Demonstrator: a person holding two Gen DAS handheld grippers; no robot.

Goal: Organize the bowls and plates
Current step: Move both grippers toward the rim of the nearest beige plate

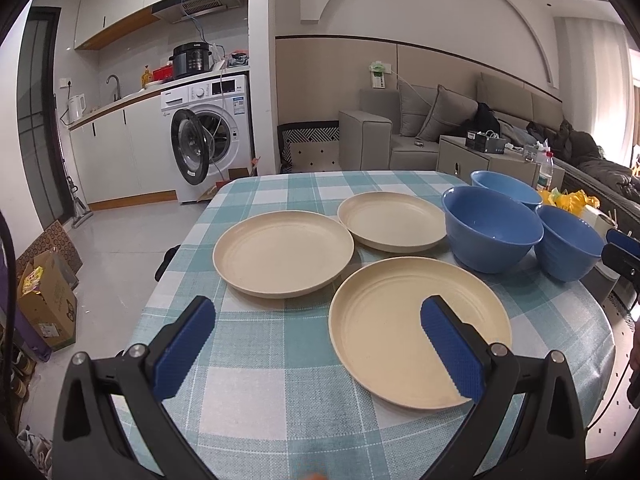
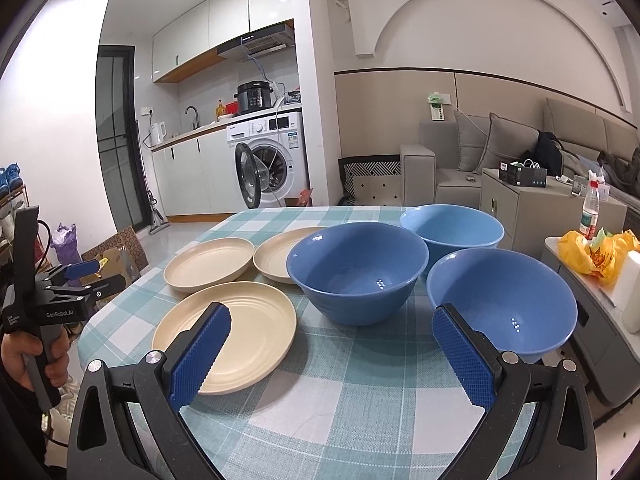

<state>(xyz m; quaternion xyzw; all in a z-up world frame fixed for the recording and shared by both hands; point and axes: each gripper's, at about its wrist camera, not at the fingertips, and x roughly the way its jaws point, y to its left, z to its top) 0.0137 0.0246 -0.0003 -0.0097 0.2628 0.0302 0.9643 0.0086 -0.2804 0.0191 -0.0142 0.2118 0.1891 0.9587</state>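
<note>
My left gripper (image 1: 318,344) hangs above the checked tablecloth (image 1: 280,400) with its blue pads spread wide and nothing between them; its right pad overlaps my sight of the nearest cream plate (image 1: 400,320), though I cannot tell whether it touches; two more cream plates lie flat beyond, one to the left (image 1: 284,252) and one farther back (image 1: 392,220), the three close together with rims nearly meeting; my right gripper (image 2: 332,350) is likewise held apart and empty over the cloth, between the nearest plate and the nearest blue bowl (image 2: 500,304); the other bowls stand upright just behind it, the big one in the middle (image 2: 356,272) and one at the back (image 2: 452,228) (all three on the right half of the table); none are stacked; at the left edge of the right wrist view my hand (image 2: 24,356) grips the handle of the other tool.
</note>
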